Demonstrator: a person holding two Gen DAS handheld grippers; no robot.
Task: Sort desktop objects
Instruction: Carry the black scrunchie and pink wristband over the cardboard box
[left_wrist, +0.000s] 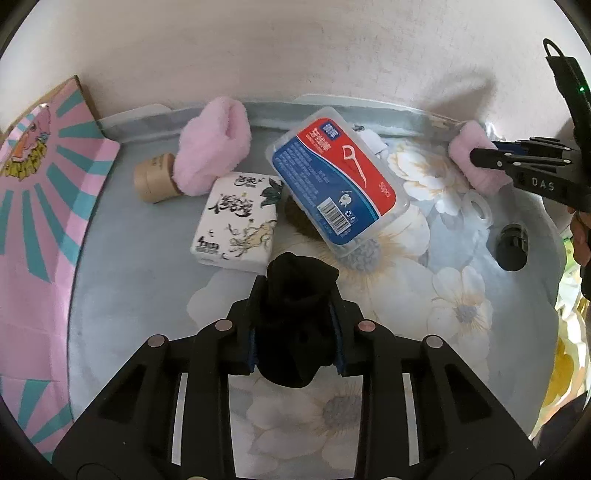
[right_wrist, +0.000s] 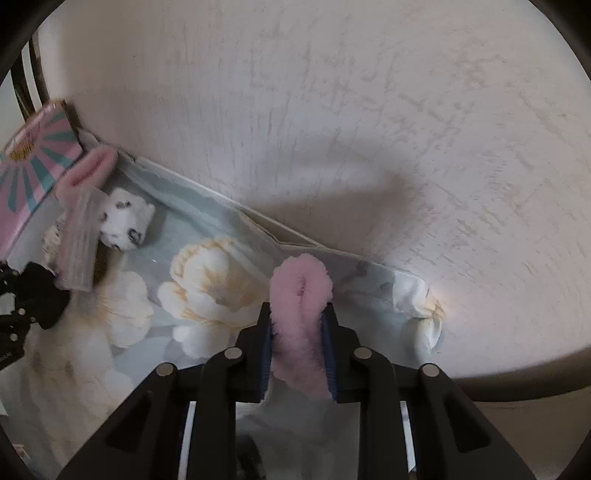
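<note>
Clear-plastic floss-pick box (left_wrist: 338, 181), lid shut, leans over tissue pack (left_wrist: 236, 221).

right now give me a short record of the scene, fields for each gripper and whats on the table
left gripper: shut on black sock
right gripper: shut on pink sock
other pink sock: lying by the wall
floss box: tilted, propped on other things
tissue pack: flat, left of floss box
paper roll: beside other pink sock
tablecloth: floral
</note>
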